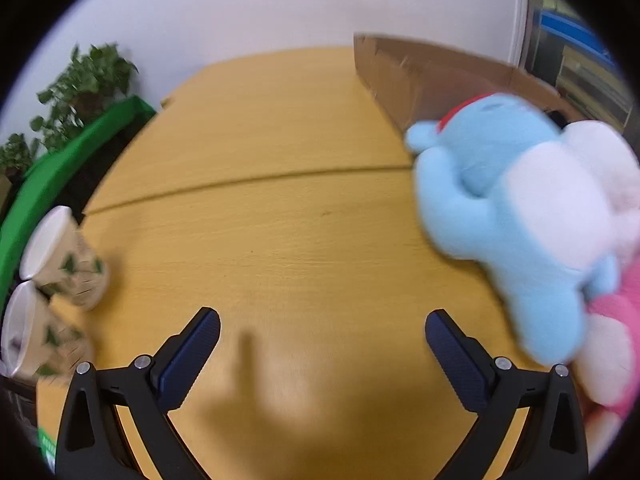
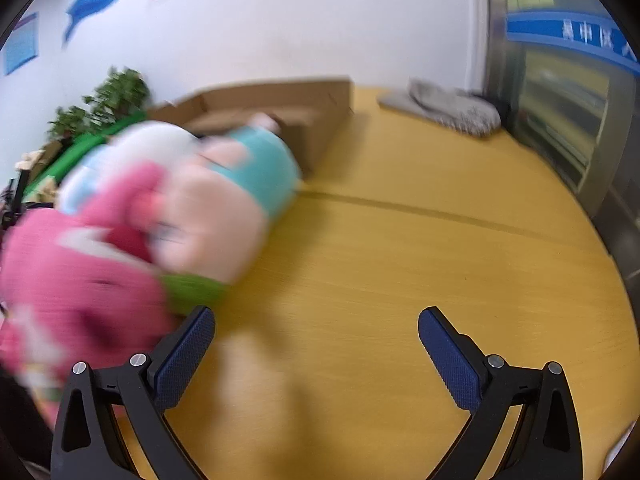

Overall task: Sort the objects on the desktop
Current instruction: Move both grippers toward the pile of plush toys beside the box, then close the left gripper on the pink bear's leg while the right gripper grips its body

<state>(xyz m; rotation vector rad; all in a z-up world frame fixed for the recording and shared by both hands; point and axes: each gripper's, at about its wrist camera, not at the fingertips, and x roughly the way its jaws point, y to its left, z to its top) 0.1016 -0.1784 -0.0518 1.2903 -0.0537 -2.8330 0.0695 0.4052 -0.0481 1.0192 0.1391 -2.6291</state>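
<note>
In the left wrist view my left gripper [image 1: 322, 326] is open and empty over the yellow wooden table [image 1: 280, 240]. A light blue and white plush toy [image 1: 508, 200] lies to its right, with a pink plush [image 1: 616, 320] beside it. Two paper cups with a leaf print [image 1: 64, 264] lie on their sides at the left. In the right wrist view my right gripper [image 2: 316, 324] is open and empty. A pile of plush toys lies to its left: a pink one [image 2: 76, 264] and a pale pink one with a teal top [image 2: 236, 196]. The frames are blurred.
An open cardboard box [image 1: 420, 76] stands at the back of the table; it also shows in the right wrist view [image 2: 280, 100]. A grey cloth [image 2: 444, 106] lies at the far right. A green panel [image 1: 60, 168] and a potted plant [image 1: 84, 88] are at the left.
</note>
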